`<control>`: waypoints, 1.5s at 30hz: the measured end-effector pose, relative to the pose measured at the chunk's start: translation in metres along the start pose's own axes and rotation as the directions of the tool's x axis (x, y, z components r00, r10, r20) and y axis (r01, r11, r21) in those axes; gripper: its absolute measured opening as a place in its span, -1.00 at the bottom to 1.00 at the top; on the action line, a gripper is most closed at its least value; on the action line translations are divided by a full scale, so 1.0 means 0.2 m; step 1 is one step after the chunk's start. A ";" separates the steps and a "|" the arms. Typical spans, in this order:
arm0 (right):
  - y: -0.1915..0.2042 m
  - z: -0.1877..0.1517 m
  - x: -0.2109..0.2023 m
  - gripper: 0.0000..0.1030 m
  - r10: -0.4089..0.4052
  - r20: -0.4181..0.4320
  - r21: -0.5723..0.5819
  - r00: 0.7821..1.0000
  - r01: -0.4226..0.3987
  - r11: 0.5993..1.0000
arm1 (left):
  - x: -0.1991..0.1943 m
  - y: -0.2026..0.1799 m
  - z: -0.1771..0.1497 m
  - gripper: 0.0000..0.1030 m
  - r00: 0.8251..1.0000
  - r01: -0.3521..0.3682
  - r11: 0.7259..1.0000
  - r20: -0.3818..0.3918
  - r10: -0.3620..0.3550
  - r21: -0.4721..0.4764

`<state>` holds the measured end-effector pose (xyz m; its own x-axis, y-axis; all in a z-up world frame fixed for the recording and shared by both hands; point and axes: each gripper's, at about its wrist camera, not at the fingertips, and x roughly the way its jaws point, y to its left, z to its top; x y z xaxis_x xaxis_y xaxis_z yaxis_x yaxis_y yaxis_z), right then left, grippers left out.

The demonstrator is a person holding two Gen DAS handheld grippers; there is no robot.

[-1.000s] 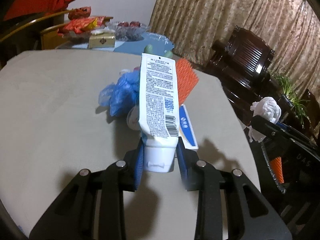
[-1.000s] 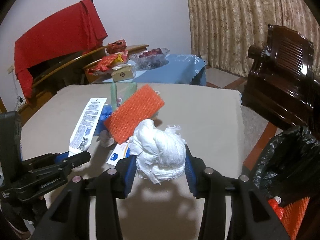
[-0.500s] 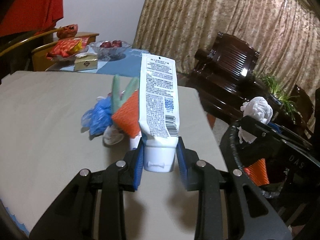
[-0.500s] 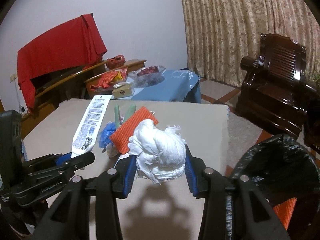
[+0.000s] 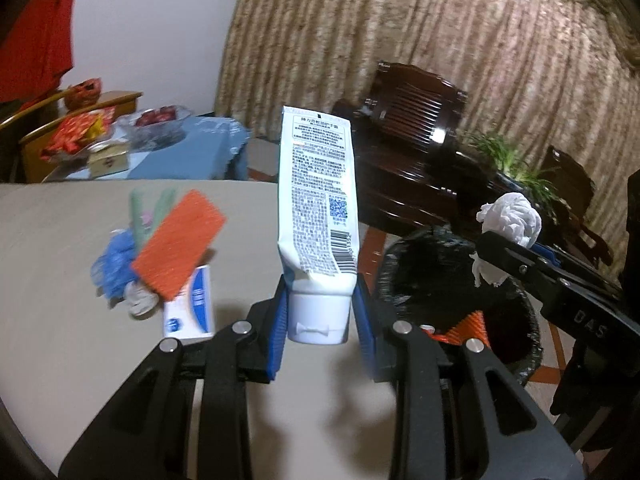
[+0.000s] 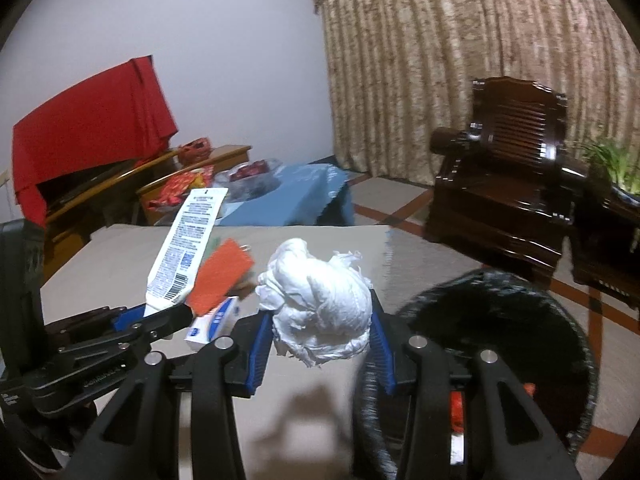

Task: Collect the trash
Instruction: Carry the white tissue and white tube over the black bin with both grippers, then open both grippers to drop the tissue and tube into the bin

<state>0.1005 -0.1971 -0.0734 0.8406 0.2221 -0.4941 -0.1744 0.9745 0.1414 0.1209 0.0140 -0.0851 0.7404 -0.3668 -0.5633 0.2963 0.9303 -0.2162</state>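
Two loads up: my left hand-held gripper clamps a white tube by its cap, my right hand-held gripper squeezes a tissue wad, bin just right.

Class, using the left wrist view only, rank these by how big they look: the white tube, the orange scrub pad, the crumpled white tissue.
1. white tube, largest, though it is nearest the camera.
2. orange scrub pad.
3. crumpled white tissue, smallest.
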 end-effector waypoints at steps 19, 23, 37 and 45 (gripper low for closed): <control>-0.53 -0.09 -0.16 -0.16 -0.209 -0.019 0.099 0.978 0.210 0.973 | 0.26 -0.54 0.01 -0.43 0.983 0.184 0.972 -0.051 -0.178 0.147; -0.63 -0.11 -0.15 -0.16 -0.241 -0.036 0.107 0.970 0.243 0.964 | 0.35 -0.64 0.02 -0.43 0.976 0.216 0.962 -0.074 -0.206 0.166; -0.82 -0.19 -0.13 0.47 -0.315 -0.070 0.150 0.946 0.322 0.935 | 0.60 -0.79 -0.03 0.06 0.948 0.301 0.937 -0.166 -0.273 0.179; -0.77 -0.17 -0.17 0.89 -0.305 -0.046 0.161 0.951 0.309 0.937 | 0.50 -0.63 -0.03 0.69 0.975 0.210 0.963 -0.107 -0.193 0.171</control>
<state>0.0819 -0.3544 -0.1081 0.8290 -0.0845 -0.5528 0.1786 0.9767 0.1186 0.1543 -0.1402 -0.1195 0.6001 -0.5369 -0.5930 0.5434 0.8176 -0.1903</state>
